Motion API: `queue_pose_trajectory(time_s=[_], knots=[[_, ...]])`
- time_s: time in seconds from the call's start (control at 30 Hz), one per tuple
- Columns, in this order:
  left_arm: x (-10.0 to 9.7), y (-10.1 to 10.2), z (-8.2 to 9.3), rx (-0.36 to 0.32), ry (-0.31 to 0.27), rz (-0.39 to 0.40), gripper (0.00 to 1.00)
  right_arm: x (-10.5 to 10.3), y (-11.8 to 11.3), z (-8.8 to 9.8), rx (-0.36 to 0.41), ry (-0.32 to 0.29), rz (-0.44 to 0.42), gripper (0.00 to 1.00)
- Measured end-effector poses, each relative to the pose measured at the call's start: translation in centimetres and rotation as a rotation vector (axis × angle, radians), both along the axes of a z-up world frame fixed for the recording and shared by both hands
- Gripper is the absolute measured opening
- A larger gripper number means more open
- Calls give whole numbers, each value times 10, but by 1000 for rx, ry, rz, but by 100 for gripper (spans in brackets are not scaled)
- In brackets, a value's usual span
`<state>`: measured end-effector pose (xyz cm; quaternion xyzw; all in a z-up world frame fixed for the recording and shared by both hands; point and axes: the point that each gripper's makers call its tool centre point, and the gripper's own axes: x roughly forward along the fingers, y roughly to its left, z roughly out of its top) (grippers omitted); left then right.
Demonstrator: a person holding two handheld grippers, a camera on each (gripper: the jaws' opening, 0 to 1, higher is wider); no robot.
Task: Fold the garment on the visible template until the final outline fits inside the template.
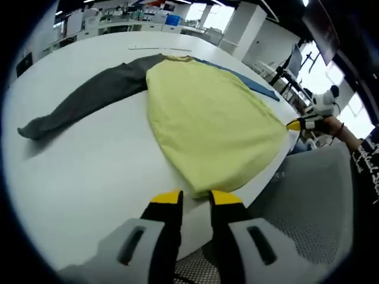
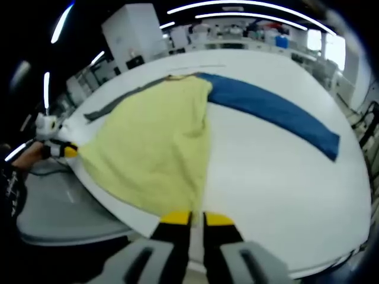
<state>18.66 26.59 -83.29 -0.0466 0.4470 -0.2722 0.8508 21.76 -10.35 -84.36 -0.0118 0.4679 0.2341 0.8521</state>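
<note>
Left gripper view
Left gripper: I am holding it low over the near table edge, yellow tips pointing at the garment's hem; jaws are standing narrow, a slim gap between them, gripping nothing.
Garment: a yellow-green shirt is lying flat on the white table, hem reaching the near rim just beyond my tips.
Grey sleeve: it is stretching out left across the table, cuff lying well away from the body.
Blue sleeve: I am seeing a thin strip of it past the far side of the body.
Right gripper: it is entering from the right at the hem's corner, a person's hand behind it; whether it is pinching cloth I cannot tell.
Room: benches and lab clutter are showing beyond the table.

Right gripper view
Right gripper: its jaws are sitting close together, almost touching the hem, holding nothing I can confirm.
Garment: it is spreading left of centre; blue sleeve is running out to the right.
Left gripper: its yellow tip is sitting at the hem's far corner.
Chair: a grey seat is standing below the table rim.
</note>
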Motion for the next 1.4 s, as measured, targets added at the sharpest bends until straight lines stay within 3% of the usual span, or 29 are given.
queue_pose_trajectory(time_s=[0.43,0.67,0.83,0.87,0.93,1.0,1.13,1.4], knots=[[8,-7,-8,-11,13,-1,8,3,4,-7,11,-2,-17,0],[6,-12,0,-48,17,-5,1,3,5,-6,19,-3,-18,0],[1,-9,4,-79,63,16,0,3,5,-4,33,5,-18,0],[-3,-7,3,-83,111,45,0,3,4,-4,30,3,-10,0],[-4,-7,3,-78,121,39,0,1,5,1,26,1,1,0],[-10,-5,1,-67,191,67,0,-1,4,4,23,6,7,0],[-14,-5,-1,-49,253,92,0,-3,4,12,35,15,6,0],[-22,-6,-9,-11,308,105,1,-5,3,8,29,31,4,0]])
